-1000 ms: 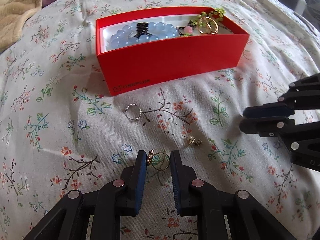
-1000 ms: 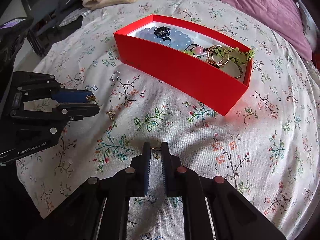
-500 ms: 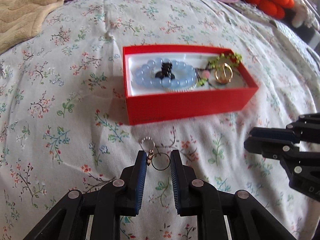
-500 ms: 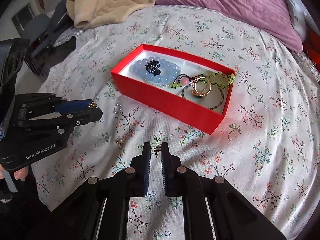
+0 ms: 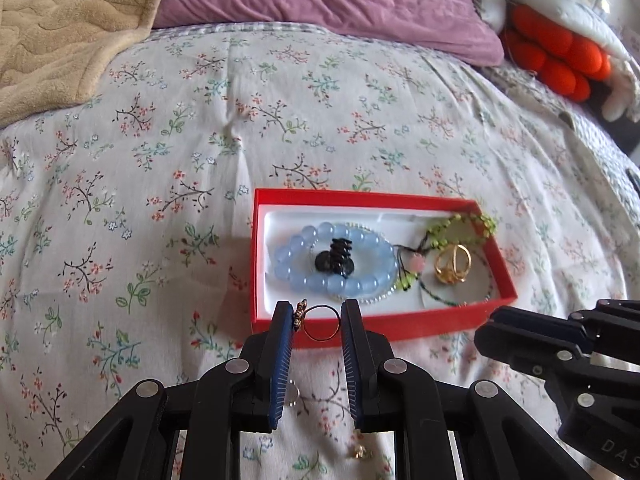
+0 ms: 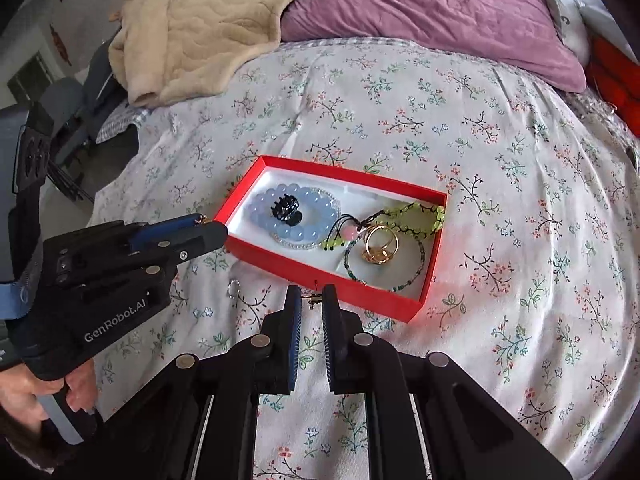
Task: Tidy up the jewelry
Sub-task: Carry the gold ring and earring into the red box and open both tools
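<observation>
A red box (image 5: 400, 322) (image 6: 384, 302) lies on the flowered bedspread. It holds a blue bead bracelet (image 5: 360, 280) (image 6: 316, 222), a black clip, a green bead bracelet and gold rings (image 5: 452, 266) (image 6: 380, 246). My left gripper (image 5: 316, 322) (image 6: 208, 228) is shut on a thin gold ring (image 5: 320, 322) and holds it above the box's near left corner. My right gripper (image 6: 313, 300) (image 5: 492, 332) is shut on a small gold earring (image 6: 314, 300) just in front of the box's near wall.
A silver beaded ring (image 6: 233, 289) (image 5: 291, 394) and a small gold piece (image 5: 357, 452) lie on the bedspread in front of the box. A purple pillow (image 6: 432, 12), a beige blanket (image 6: 200, 28) and an orange toy (image 5: 560, 56) lie at the back.
Both grippers have risen and moved toward the box with their pieces. The left gripper's ring now hangs over the box's near wall.
</observation>
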